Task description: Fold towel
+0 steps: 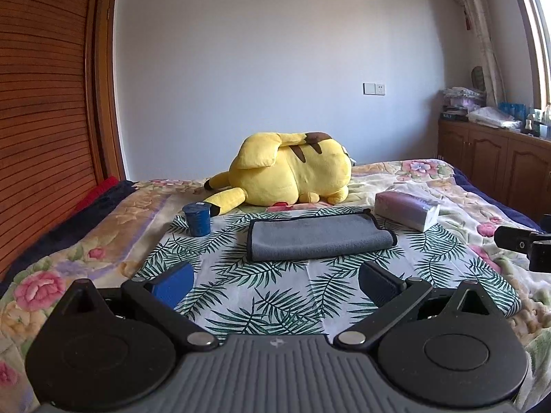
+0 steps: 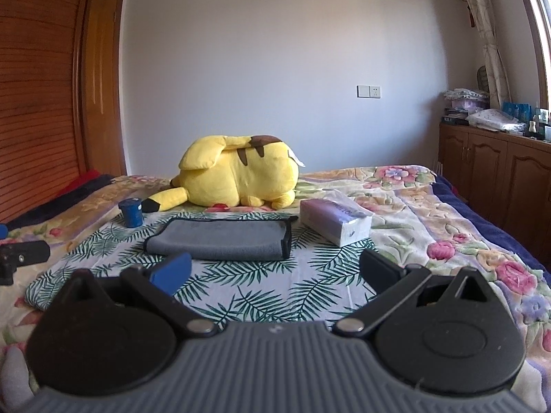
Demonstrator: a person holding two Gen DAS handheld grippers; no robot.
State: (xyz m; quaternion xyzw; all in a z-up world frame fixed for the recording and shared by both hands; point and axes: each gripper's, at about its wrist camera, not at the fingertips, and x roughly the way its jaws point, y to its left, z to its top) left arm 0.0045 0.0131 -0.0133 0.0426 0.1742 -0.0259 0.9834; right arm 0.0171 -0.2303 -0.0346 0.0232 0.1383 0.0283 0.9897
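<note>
The towel (image 1: pixel 318 237) lies folded on the leaf cloth (image 1: pixel 261 296) that covers part of the bed (image 1: pixel 458 186); it is grey with a dark edge, and it rests flat with nothing on top of it. In the left wrist view we see our left gripper (image 1: pixel 275 284) with both fingers spread wide and nothing between them, and the towel is at 12 o'clock from it, a little apart. Our right gripper (image 2: pixel 275 273) is also spread wide and empty, with the towel (image 2: pixel 224 239) at about 11 o'clock. A blue cup (image 1: pixel 197 219) stands upright on the cloth at 9 o'clock from the towel, near but not touching. A tissue pack (image 1: pixel 406 211) lies at 2 o'clock from the towel, just beside its far right corner. A yellow plush (image 1: pixel 289 175) lies on the bed at 12 o'clock behind the towel.
</note>
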